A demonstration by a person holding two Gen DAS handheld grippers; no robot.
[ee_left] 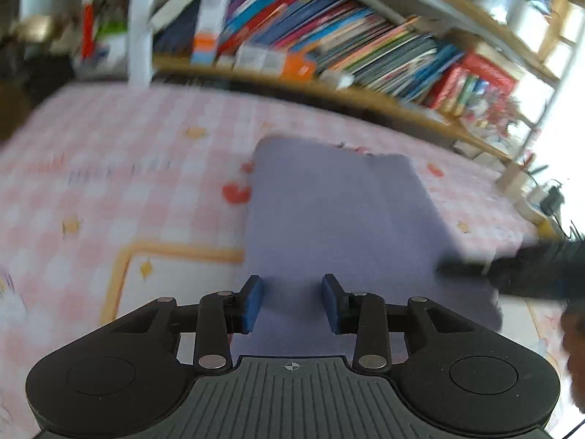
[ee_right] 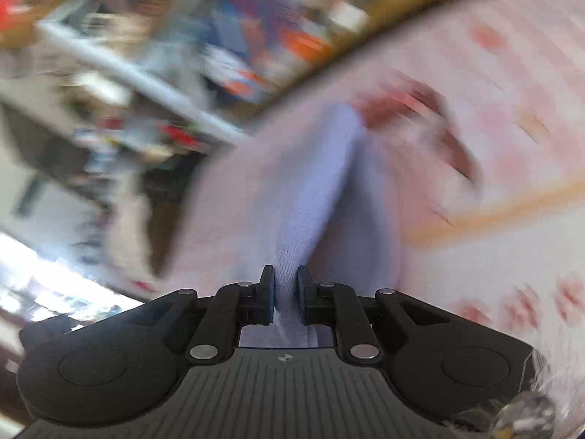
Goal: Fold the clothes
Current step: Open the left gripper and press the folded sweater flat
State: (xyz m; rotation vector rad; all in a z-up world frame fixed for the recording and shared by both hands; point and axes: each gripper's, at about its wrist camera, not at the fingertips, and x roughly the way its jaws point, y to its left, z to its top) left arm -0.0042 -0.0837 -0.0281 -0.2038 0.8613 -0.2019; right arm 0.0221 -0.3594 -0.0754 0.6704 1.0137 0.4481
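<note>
A lavender cloth [ee_left: 340, 212] lies folded into a flat rectangle on the pink checked bedsheet [ee_left: 120, 135]. My left gripper [ee_left: 292, 300] hovers over its near edge, blue pads apart, with nothing pinched between them. At the cloth's right edge a dark blurred shape is the right gripper [ee_left: 519, 270]. In the right wrist view my right gripper [ee_right: 285, 289] is shut on a raised ridge of the lavender cloth [ee_right: 321, 183], which runs away from the pads in a fold. Both views are blurred by motion.
A long wooden bookshelf [ee_left: 329, 40] packed with colourful books runs behind the bed, with a white post [ee_left: 140, 22] at its left. A hand [ee_left: 574, 351] shows at the right edge. Cluttered shelves [ee_right: 146, 84] lie beyond the bed edge in the right wrist view.
</note>
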